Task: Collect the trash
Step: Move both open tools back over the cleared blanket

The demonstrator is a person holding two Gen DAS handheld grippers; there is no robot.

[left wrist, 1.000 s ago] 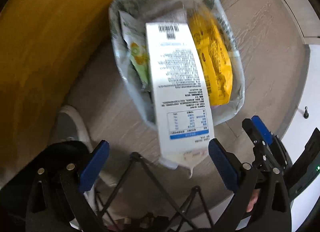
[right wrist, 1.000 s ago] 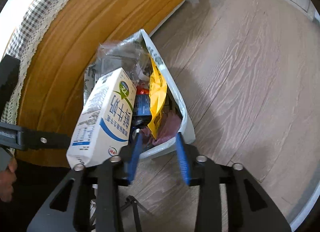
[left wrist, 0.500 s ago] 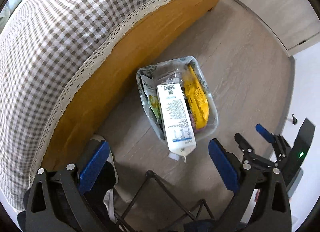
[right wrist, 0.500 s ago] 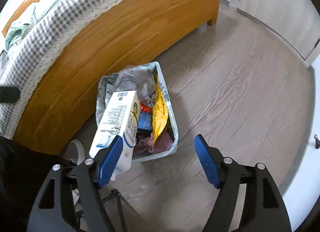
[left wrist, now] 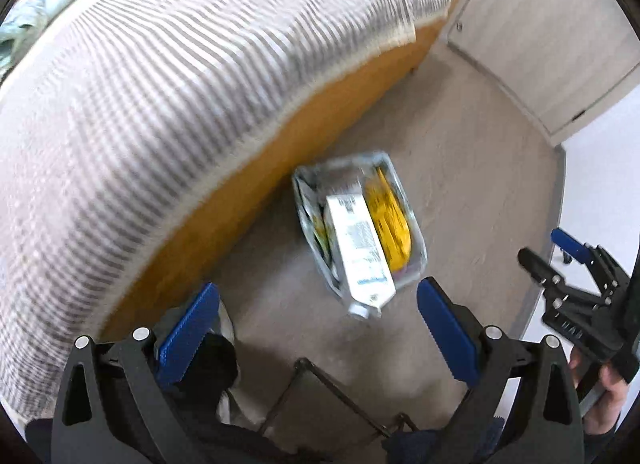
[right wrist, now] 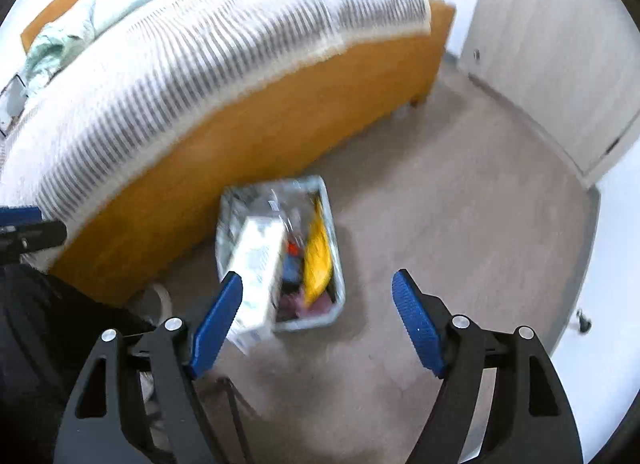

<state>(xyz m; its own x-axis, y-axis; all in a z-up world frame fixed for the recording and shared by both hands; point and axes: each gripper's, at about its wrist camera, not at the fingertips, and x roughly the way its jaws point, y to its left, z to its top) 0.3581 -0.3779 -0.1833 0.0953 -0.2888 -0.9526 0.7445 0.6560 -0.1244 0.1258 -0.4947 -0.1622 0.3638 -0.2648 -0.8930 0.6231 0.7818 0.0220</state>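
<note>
The bin [left wrist: 416, 260] stands on the floor [left wrist: 472, 168] beside the bed's wooden side [left wrist: 224, 232], lined with a clear bag and full. A white carton [left wrist: 358, 254] lies on top of the load, tilted, its near end jutting out over the bin's near rim. To its right a yellow wrapper [left wrist: 390, 230] stands on edge against the right wall; to its left, green-printed packets are wedged against the left wall. In the right wrist view something red and something blue show between carton and wrapper, too blurred to name.

Both tools are well above the bin and hold nothing. The left gripper [left wrist: 316, 328] has its jaws spread wide, with only floor and the carton's end seen between them. The right gripper [right wrist: 318, 318] has just been opening its jaws, with nothing between the pads; they now stand wide apart.

The bed [left wrist: 160, 84] with its checked cover fills the far left; a cupboard [left wrist: 540, 36] stands far right.

The likely trouble is the carton. It appears to rest on the heap, not down in the bin, so a knock to the bin, or lifting the bag by its edges, could tip it out onto the floor. The full load may also make the bag hard to close.
</note>
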